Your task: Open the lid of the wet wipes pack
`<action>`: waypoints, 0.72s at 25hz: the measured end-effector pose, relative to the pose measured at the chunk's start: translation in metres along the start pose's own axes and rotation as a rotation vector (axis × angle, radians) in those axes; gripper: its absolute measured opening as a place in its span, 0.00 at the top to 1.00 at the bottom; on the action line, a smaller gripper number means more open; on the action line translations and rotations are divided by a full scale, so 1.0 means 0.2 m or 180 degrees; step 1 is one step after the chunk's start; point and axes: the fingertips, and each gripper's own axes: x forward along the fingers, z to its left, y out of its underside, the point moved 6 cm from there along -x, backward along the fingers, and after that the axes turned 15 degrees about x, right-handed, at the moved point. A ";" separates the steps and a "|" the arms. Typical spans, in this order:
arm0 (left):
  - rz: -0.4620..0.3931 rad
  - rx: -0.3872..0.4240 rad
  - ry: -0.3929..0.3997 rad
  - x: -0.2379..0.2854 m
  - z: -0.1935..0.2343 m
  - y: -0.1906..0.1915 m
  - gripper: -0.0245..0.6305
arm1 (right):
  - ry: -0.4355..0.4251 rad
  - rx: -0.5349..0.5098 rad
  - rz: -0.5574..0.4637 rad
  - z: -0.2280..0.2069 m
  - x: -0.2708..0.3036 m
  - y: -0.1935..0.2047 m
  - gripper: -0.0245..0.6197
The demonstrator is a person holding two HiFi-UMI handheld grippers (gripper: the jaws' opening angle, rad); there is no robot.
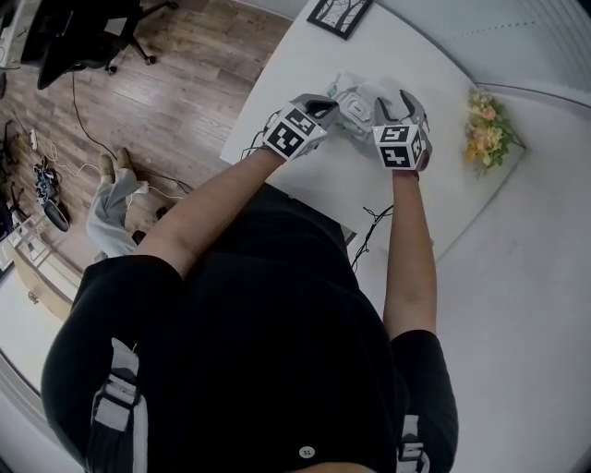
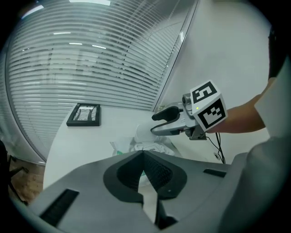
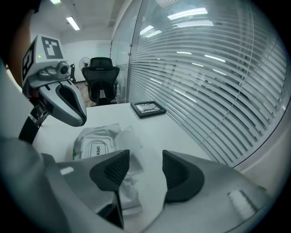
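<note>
While wet wipes pack (image 3: 96, 146) lies on white table (image 1: 305, 83), left gripper (image 2: 143, 153) clenched empty; right gripper (image 3: 145, 167) jaws apart, released.

Black picture frame (image 1: 340, 14), yellow flowers (image 1: 488, 134), office chair (image 1: 83, 37), white table (image 1: 295, 102)

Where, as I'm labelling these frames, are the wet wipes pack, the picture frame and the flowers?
wet wipes pack (image 3: 97, 149): right gripper view, on its OPEN label.
picture frame (image 3: 148, 108): right gripper view, middle of its glass.
flowers (image 1: 487, 134): head view, on the blossoms.
</note>
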 end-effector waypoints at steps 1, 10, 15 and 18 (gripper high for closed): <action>-0.0059 0.0016 -0.0016 -0.02 0.00 -0.03 0.95 | -0.0023 0.0043 -0.0050 0.00 -0.03 -0.01 0.59; -0.0595 0.0216 -0.0134 -0.29 -0.03 -0.30 0.95 | -0.0258 0.0474 -0.0649 0.04 -0.42 -0.17 0.62; -0.0928 0.0413 -0.0103 -0.44 -0.07 -0.46 0.96 | -0.0326 0.0691 -0.1035 0.08 -0.68 -0.25 0.67; -0.1060 0.0521 -0.0027 -0.53 -0.11 -0.53 0.95 | -0.0330 0.0746 -0.1259 0.11 -0.85 -0.29 0.71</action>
